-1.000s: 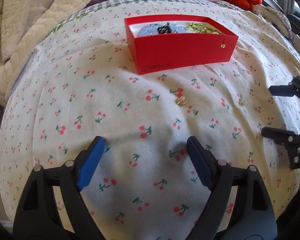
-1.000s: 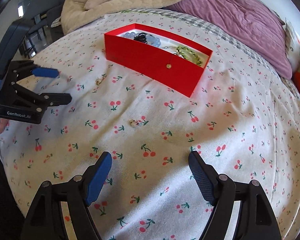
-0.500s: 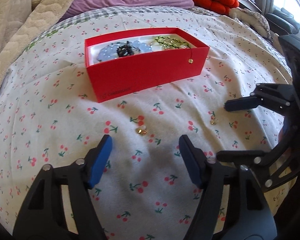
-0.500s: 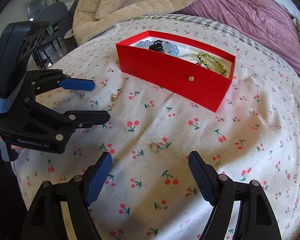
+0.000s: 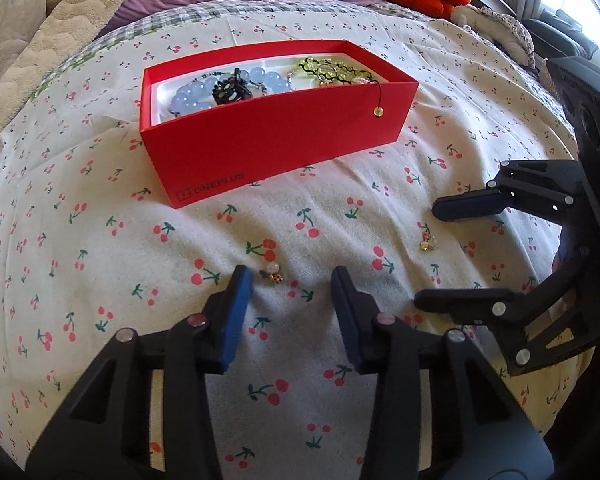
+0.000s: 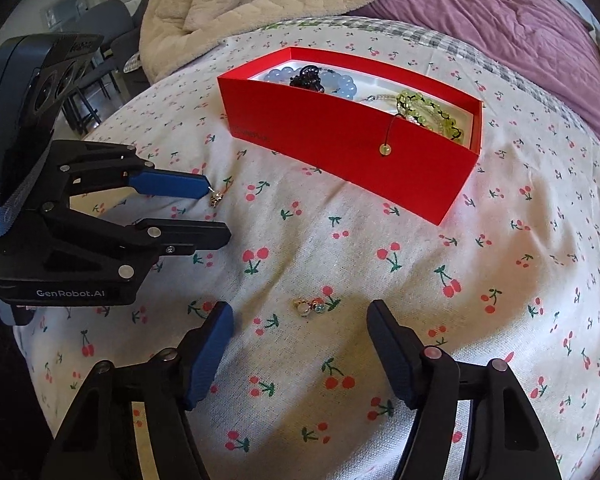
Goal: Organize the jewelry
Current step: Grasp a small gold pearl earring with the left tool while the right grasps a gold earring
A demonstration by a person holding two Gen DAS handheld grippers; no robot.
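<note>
The left gripper (image 5: 291,280) has its jaws half open and empty, low over a pearl earring (image 5: 273,273) on the cherry bedsheet (image 5: 99,240); the right gripper (image 6: 300,320) has jaws wide, empty, around a second earring (image 6: 308,306); the red box (image 5: 267,136) is near behind. I think the soft sheet may fold into the jaws, so that such a small piece slips out.

Cherry-print sheet (image 5: 99,240), purple blanket (image 6: 520,28) (rumpled)
</note>
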